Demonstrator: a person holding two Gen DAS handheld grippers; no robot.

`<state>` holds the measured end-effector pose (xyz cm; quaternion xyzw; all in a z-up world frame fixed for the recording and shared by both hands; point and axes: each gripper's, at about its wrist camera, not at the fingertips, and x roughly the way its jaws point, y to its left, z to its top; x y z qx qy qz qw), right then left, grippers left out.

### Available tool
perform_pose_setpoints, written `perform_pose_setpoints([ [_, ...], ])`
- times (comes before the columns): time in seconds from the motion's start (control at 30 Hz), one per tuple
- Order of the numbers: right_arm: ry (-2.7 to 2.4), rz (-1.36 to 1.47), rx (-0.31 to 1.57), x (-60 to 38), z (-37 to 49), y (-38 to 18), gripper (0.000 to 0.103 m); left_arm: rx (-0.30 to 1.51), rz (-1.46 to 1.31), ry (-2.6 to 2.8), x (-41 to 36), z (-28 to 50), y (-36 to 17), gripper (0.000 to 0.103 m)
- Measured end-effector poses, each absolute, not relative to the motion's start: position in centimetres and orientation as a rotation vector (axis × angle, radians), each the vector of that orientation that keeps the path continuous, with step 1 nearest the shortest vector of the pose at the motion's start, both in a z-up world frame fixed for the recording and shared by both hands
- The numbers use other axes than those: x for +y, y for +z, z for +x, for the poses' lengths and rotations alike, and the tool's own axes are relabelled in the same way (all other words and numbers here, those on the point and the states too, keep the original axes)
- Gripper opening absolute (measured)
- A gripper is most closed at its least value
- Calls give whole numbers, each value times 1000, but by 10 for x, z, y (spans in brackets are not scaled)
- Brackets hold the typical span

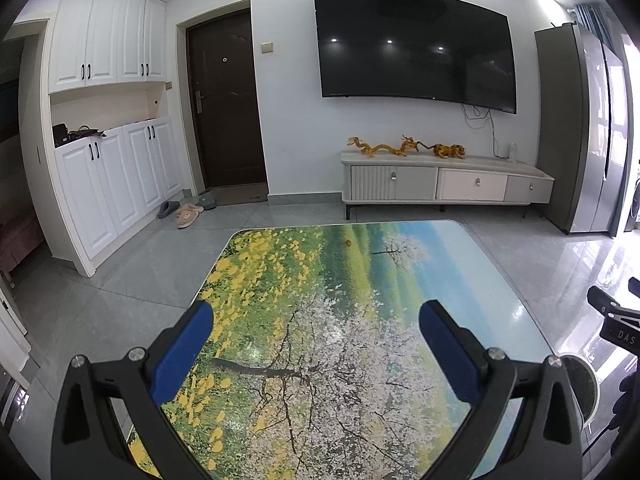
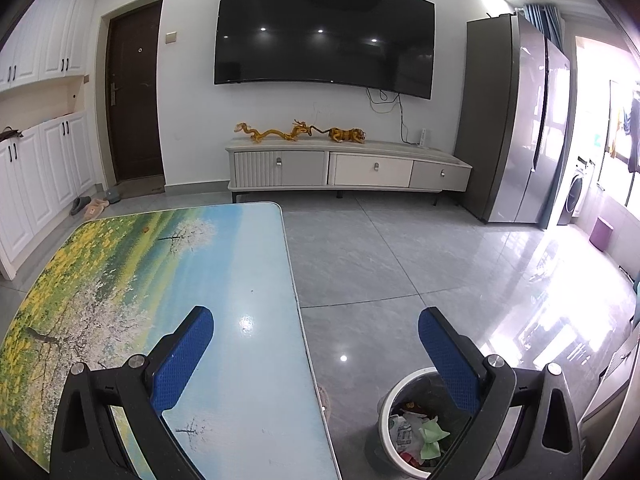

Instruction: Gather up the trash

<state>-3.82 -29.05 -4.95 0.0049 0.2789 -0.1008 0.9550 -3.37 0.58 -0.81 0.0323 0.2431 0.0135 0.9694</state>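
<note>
A table with a printed landscape top (image 1: 340, 320) fills the near field of both views; it also shows in the right wrist view (image 2: 224, 280). A small orange scrap (image 1: 348, 243) lies near its far edge, also in the right wrist view (image 2: 146, 229). My left gripper (image 1: 316, 324) is open and empty above the table's near part. My right gripper (image 2: 316, 330) is open and empty over the table's right edge. A white trash bin (image 2: 384, 412) holding crumpled wrappers and green paper stands on the floor to the right of the table, below the right finger. Its rim shows in the left wrist view (image 1: 592, 388).
A TV console (image 1: 440, 182) with golden figurines stands at the far wall under a wall TV (image 1: 412, 48). A grey refrigerator (image 2: 516, 120) stands right. White cabinets (image 1: 108, 184), a dark door and slippers (image 1: 184, 212) are left. Tiled floor (image 2: 400, 264) lies right of the table.
</note>
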Motion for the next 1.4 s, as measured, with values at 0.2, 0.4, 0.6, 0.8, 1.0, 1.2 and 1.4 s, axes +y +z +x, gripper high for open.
perform_pose_setpoints([
  [0.2, -207, 8, 565, -289, -38, -50, 103, 492, 63, 28, 6, -33, -8, 103],
  [0.4, -207, 8, 568, -288, -40, -52, 103, 495, 53, 38, 9, -33, -9, 103],
  [0.6, -203, 6, 571, -288, -40, -53, 103, 488, 51, 44, 10, -34, -7, 103],
  [0.8, -202, 5, 568, -290, -41, -53, 103, 484, 49, 46, 11, -34, -6, 103],
  [1.0, -201, 5, 567, -290, -42, -53, 103, 484, 49, 46, 11, -34, -6, 103],
  [1.2, -201, 4, 567, -290, -42, -53, 103, 483, 49, 45, 11, -34, -6, 103],
  [1.4, -204, 3, 564, -290, -42, -51, 103, 483, 49, 45, 11, -34, -6, 103],
])
